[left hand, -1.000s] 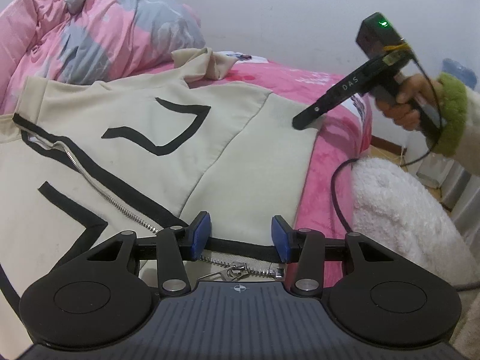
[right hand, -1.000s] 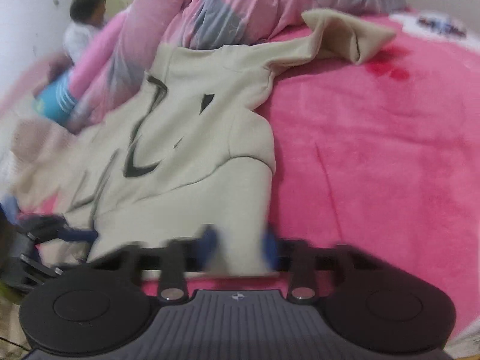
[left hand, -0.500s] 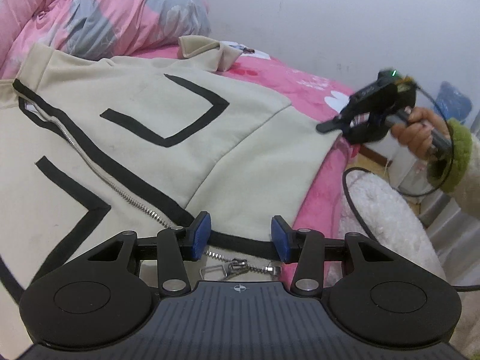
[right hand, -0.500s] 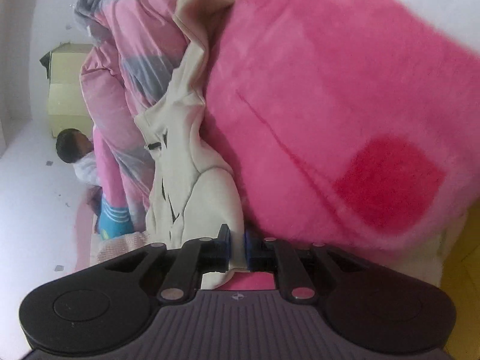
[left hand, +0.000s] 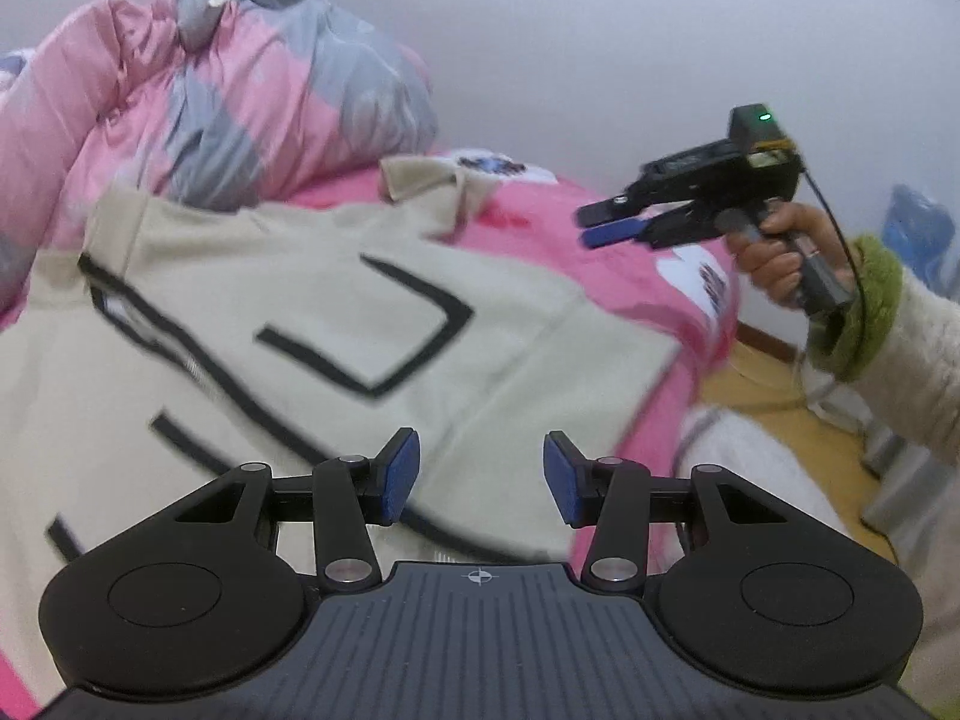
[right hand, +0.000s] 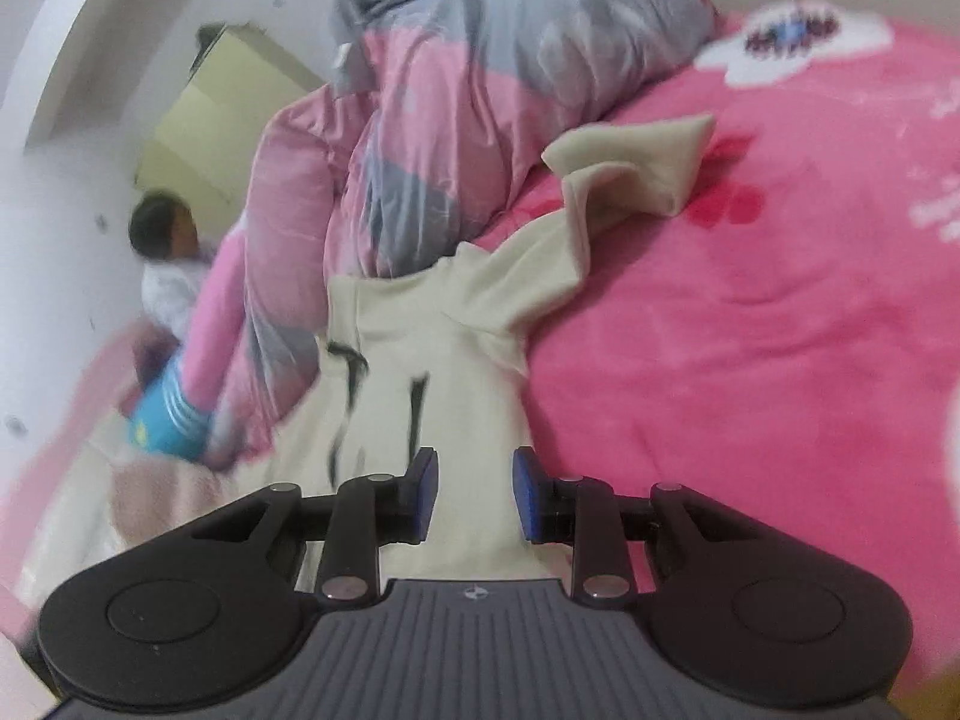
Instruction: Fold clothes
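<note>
A cream zip jacket (left hand: 336, 324) lies spread, unfolded, on the pink bed (right hand: 750, 312), its sleeve (right hand: 636, 162) flung out, while the left claw (left hand: 482, 483) hovers half-open and empty and the right claw (right hand: 474, 492), opening, grips nothing.

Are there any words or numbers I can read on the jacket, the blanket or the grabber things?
None can be read.
Cream jacket: only black line shapes, no letters.
Pink blanket: pale writing at the right edge and a dark mark on a white flower, both too blurred.
Right gripper: a green light, no readable letters.
Left gripper: a small crosshair sign, no words.
</note>
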`<action>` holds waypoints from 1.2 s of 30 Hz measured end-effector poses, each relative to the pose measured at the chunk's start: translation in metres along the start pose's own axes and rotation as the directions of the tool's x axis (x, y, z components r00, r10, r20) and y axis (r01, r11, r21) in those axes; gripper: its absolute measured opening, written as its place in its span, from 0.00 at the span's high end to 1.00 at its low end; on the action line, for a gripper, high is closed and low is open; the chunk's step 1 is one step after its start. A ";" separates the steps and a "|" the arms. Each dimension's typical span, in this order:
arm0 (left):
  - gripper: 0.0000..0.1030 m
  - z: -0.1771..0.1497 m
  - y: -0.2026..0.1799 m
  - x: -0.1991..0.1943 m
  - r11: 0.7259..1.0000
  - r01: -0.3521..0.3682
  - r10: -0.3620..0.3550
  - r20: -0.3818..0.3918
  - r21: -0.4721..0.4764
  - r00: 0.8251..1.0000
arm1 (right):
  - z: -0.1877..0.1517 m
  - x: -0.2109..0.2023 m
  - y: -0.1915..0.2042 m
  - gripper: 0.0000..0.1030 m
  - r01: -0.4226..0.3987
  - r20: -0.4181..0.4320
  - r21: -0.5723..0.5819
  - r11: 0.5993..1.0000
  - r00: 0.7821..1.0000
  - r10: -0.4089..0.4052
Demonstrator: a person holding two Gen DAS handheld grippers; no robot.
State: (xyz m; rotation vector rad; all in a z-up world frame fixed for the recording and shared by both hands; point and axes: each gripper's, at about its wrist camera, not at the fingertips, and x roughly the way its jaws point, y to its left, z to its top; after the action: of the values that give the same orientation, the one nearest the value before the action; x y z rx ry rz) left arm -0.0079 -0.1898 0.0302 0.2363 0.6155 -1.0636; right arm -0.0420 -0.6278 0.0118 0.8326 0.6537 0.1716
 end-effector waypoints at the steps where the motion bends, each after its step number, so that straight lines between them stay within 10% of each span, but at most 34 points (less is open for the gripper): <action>1: 0.56 0.003 0.000 0.013 1.000 -0.008 0.008 -0.002 -0.003 1.000 | 0.009 0.015 -0.007 0.69 -0.017 -0.002 0.045 0.999 1.000 0.017; 9: 0.56 -0.018 0.002 0.074 0.996 -0.080 0.082 -0.074 0.034 0.994 | 0.069 0.136 -0.045 0.58 0.077 -0.044 0.139 0.987 0.996 -0.071; 10: 0.56 -0.021 0.003 0.073 0.997 -0.075 0.076 -0.066 0.031 0.995 | 0.074 0.147 -0.047 0.60 0.089 -0.033 0.126 0.988 0.996 -0.085; 12: 0.56 -0.024 0.007 0.069 0.998 -0.059 0.061 -0.066 0.023 0.996 | 0.084 0.167 -0.051 0.96 0.110 -0.008 0.098 0.989 0.994 -0.110; 19: 0.56 -0.024 0.010 0.071 0.999 -0.021 0.024 -0.089 0.035 0.996 | 0.119 0.172 -0.013 0.96 0.160 0.231 -0.210 0.965 0.967 -0.110; 23: 0.56 -0.026 0.009 0.071 0.999 -0.017 0.021 -0.087 0.038 0.996 | 0.118 0.214 -0.029 0.97 0.304 0.156 -0.300 0.904 0.951 -0.268; 31: 0.56 -0.026 0.010 0.071 0.999 -0.016 0.019 -0.079 0.047 0.997 | 0.112 0.138 -0.039 0.72 0.213 0.205 -0.060 0.975 0.959 -0.197; 36: 0.56 -0.025 0.009 0.071 0.999 -0.022 0.025 -0.080 0.044 0.996 | 0.078 0.086 0.005 0.76 0.132 0.170 -0.239 0.962 0.981 -0.092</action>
State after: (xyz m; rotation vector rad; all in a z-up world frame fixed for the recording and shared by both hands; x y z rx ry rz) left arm 0.0151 -0.2267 -0.0326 0.3244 0.6613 -1.0491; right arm 0.0729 -0.6401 0.0135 0.5583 0.5164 0.0814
